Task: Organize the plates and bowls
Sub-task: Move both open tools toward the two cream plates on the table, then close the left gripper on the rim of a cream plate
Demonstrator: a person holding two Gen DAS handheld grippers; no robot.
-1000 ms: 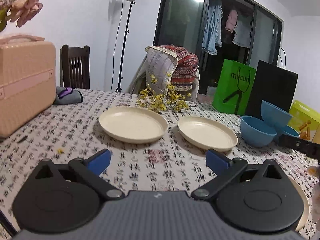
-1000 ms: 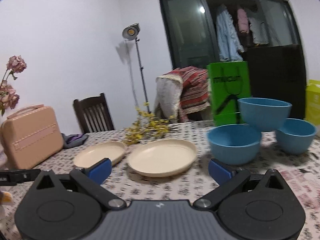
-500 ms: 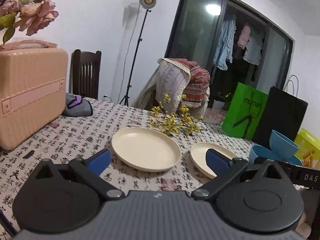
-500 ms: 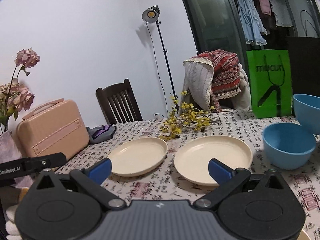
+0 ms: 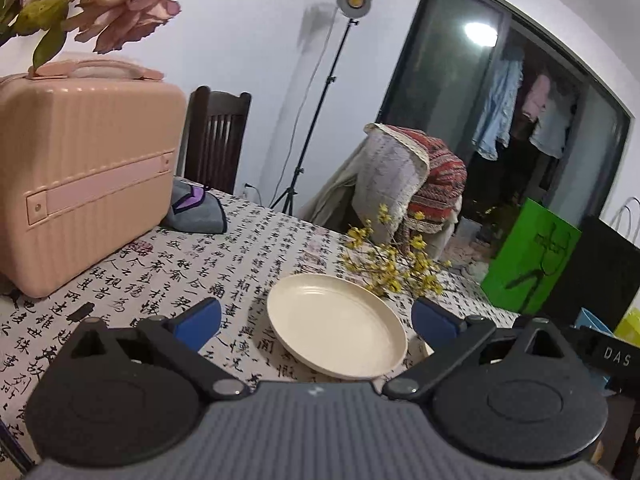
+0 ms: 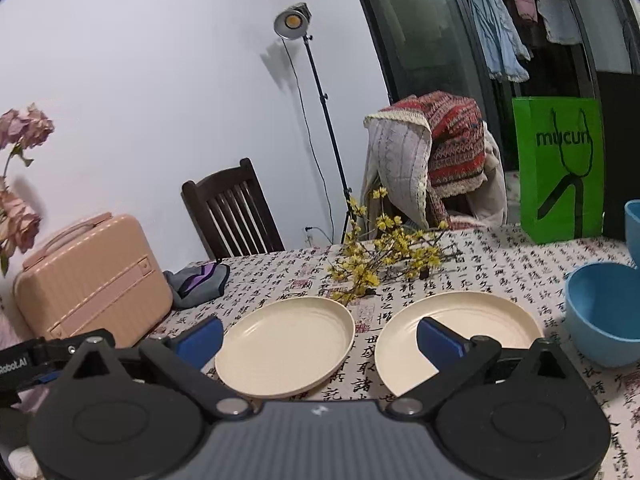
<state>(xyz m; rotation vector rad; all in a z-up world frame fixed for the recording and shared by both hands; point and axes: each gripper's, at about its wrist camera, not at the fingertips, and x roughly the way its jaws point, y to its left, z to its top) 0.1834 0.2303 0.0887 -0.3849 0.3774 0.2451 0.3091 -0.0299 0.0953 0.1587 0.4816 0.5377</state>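
Two cream plates lie side by side on the patterned tablecloth. In the right wrist view the left plate (image 6: 285, 350) and the right plate (image 6: 460, 334) sit just beyond my right gripper (image 6: 320, 334), which is open and empty. A blue bowl (image 6: 606, 312) stands at the right, with another blue bowl's edge (image 6: 633, 226) behind it. In the left wrist view one cream plate (image 5: 336, 324) lies between the fingers of my open, empty left gripper (image 5: 316, 322); the second plate is mostly hidden behind the right finger.
A pink suitcase (image 5: 80, 172) stands on the table's left side, with a grey-purple cloth (image 5: 196, 210) beside it. Yellow flower sprigs (image 6: 384, 256) lie behind the plates. A green bag (image 6: 560, 168) and a black bag stand at the far right. Chairs line the far edge.
Both grippers have swung left and lower toward the table. The bowls have slid toward the right edge of both views; the plates appear nearer. Both stay open.
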